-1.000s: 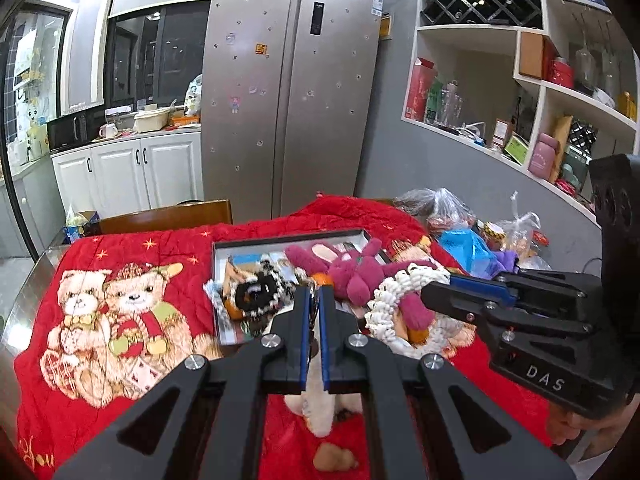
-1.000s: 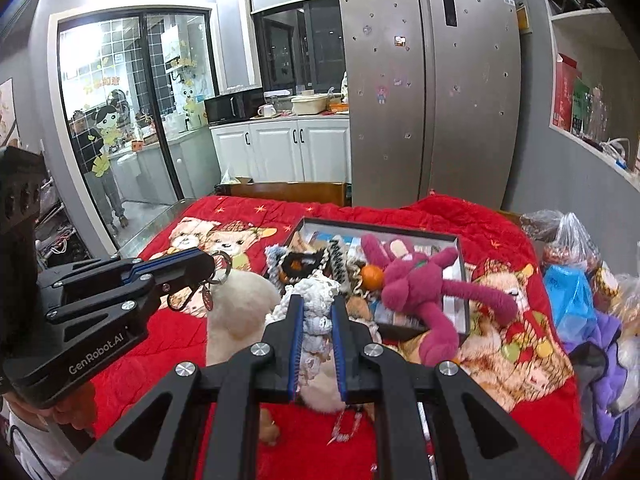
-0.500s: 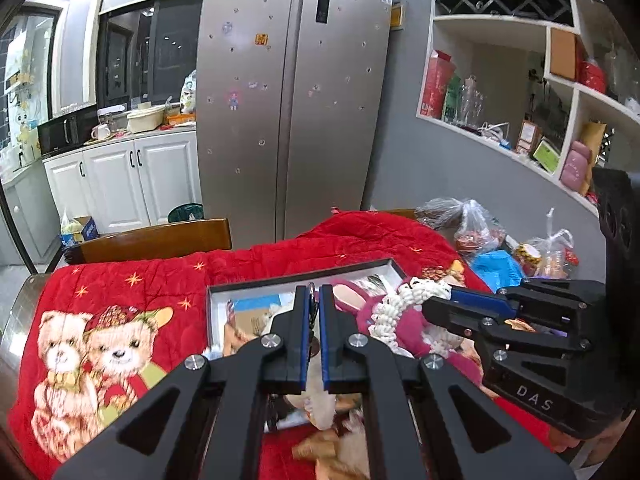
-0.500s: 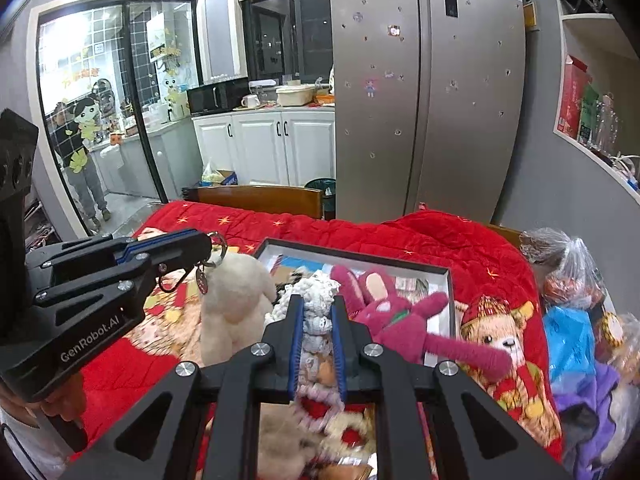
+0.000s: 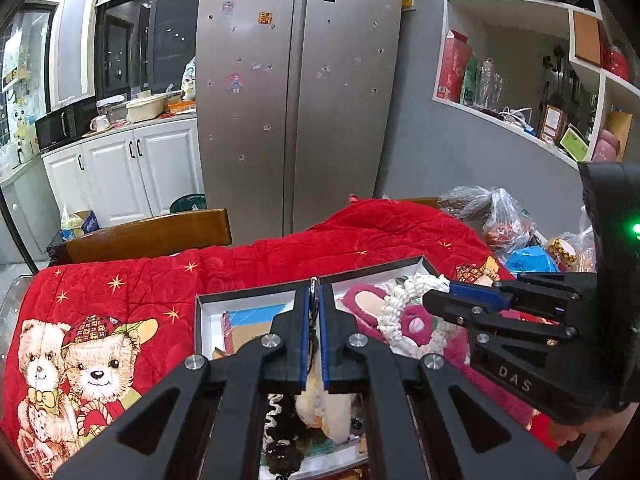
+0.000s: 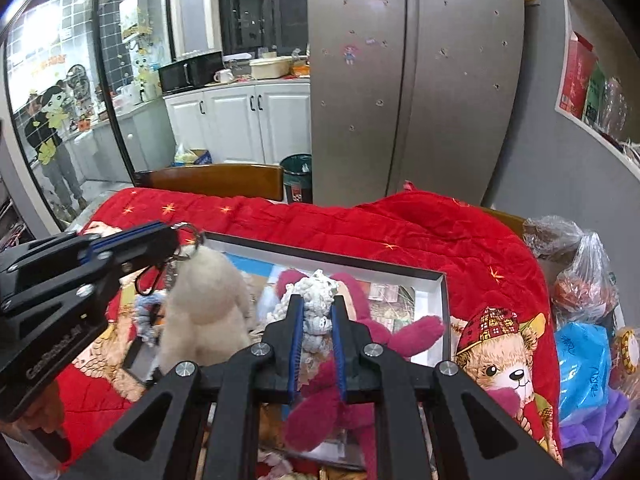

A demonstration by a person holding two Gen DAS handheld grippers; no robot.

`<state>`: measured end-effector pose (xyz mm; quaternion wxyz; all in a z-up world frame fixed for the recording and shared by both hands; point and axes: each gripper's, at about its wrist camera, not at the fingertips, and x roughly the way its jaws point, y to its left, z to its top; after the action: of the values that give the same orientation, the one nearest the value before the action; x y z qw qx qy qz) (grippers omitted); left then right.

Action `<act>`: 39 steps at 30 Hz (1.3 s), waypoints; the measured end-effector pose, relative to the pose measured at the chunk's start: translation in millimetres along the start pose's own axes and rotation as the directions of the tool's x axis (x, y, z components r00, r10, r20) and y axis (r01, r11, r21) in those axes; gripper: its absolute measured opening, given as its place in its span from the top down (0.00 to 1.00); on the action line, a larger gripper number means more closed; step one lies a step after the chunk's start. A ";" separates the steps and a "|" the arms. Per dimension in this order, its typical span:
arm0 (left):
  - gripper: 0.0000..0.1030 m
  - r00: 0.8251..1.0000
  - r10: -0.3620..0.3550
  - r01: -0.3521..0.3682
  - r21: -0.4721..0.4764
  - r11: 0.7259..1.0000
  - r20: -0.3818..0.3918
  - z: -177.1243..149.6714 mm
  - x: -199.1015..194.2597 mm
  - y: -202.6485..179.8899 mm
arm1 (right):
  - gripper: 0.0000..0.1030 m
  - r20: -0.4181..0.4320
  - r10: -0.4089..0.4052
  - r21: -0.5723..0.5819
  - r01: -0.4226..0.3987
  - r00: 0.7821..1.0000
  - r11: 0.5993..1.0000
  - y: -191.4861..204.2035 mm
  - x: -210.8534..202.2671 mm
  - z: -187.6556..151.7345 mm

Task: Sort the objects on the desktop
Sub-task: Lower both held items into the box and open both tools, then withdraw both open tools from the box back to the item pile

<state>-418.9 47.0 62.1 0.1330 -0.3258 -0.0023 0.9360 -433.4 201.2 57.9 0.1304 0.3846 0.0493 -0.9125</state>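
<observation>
Two soft things hang over the shallow box (image 6: pixel 436 280) on the red quilt (image 6: pixel 400 232) covering the desk. The left tongs (image 6: pixel 176 238) are pressed together on a metal key ring (image 6: pixel 188 240), from which a cream plush toy (image 6: pixel 204 312) dangles above the box's left end. The right tongs (image 6: pixel 316 320) pinch a white knitted loop (image 6: pixel 318 300) above the box's middle, over a magenta plush rabbit (image 6: pixel 360 344) lying inside. Beyond the box's right side sit plastic bags (image 6: pixel 580 272); behind the box stands a wooden chair (image 6: pixel 216 178).
</observation>
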 end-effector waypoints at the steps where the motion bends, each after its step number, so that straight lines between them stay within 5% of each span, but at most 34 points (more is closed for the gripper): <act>1: 0.96 1.000 -0.002 0.002 -0.003 1.000 0.000 -1.4 0.9 1.3 | 0.87 -0.005 0.003 0.004 -0.003 1.000 1.000 -1.5 3.4 -0.5; 10: 0.93 0.999 0.052 -0.052 0.029 0.998 -0.008 -5.9 5.2 6.3 | 0.84 -0.025 -0.022 0.017 0.023 0.999 1.000 -11.8 21.3 -3.4; 12: 0.77 0.996 0.089 -0.089 0.057 0.994 -0.011 -7.1 4.2 2.9 | 0.74 -0.018 -0.019 0.029 0.020 1.000 0.999 -12.7 21.4 -2.4; 14: 0.23 0.991 0.131 -0.131 0.079 0.988 0.013 -8.2 1.4 -0.5 | 0.57 -0.013 -0.028 0.036 0.029 1.000 0.999 -14.4 20.8 -2.3; 15: 0.18 0.989 0.144 -0.147 0.082 0.986 0.039 -7.7 -1.6 -2.1 | 0.52 -0.005 -0.038 0.033 0.038 0.999 0.999 -14.6 19.6 -2.4; 21: 0.18 0.989 0.140 -0.144 0.082 0.986 0.054 -5.0 -5.7 -2.4 | 0.40 0.020 -0.056 0.006 0.056 0.998 0.998 -6.8 12.0 -0.9; 29: 0.18 0.990 0.136 -0.139 0.072 0.988 0.045 -5.5 -9.4 -2.3 | 0.40 0.027 -0.080 0.004 0.080 0.996 0.997 -0.1 4.8 0.7; 39: 0.08 0.983 0.154 -0.155 -0.002 0.988 0.104 -7.2 -100.6 -17.0 | 0.37 0.135 -0.139 0.079 0.129 0.981 0.988 16.6 -77.3 -4.9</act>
<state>-334.6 37.6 119.2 0.0606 -0.2754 0.0190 0.9592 -373.7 201.7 109.9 0.0582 0.3197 0.0339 -0.9451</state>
